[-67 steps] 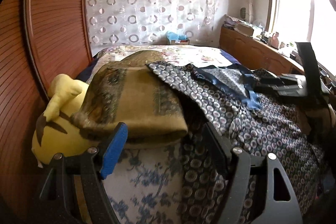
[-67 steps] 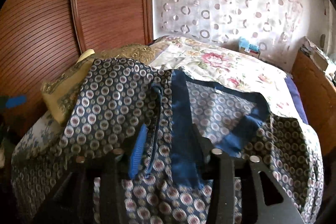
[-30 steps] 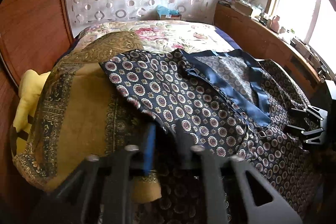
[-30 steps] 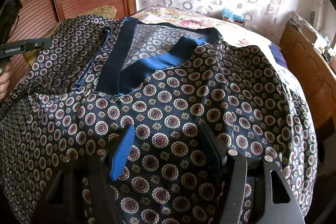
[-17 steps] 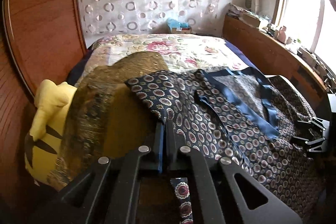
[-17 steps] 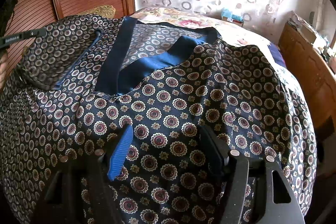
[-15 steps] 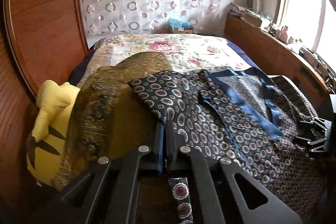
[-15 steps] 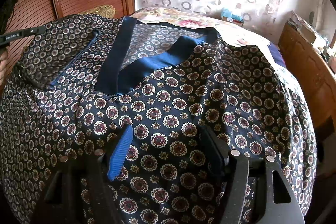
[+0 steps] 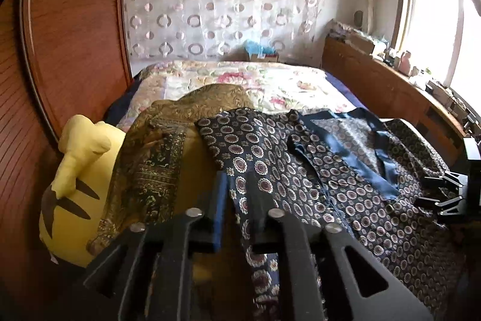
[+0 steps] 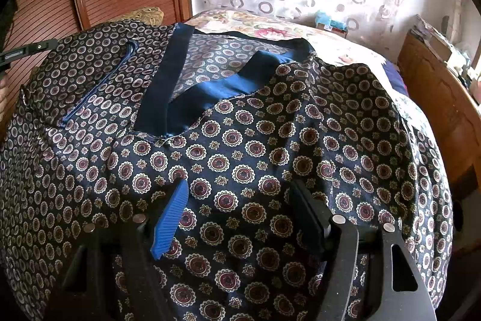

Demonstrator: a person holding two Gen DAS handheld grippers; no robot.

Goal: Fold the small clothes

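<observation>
Bed [image 9: 240,80] under patterned shirt [image 10: 240,155], its edge between left gripper [image 9: 237,194] jaws just parted, right gripper [image 10: 240,200] jaws apart

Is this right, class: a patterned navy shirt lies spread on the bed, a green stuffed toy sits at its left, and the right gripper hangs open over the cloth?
One detail is wrong: the stuffed toy is yellow, not green, as the left wrist view shows. The rest stands: the shirt lies spread on the bed, and the right gripper hangs open over the cloth.

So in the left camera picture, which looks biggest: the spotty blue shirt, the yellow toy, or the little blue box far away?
1. Spotty blue shirt, biggest.
2. Yellow toy.
3. Blue box, tiniest, though it sits far back by the curtain, so it may only look that small.
</observation>
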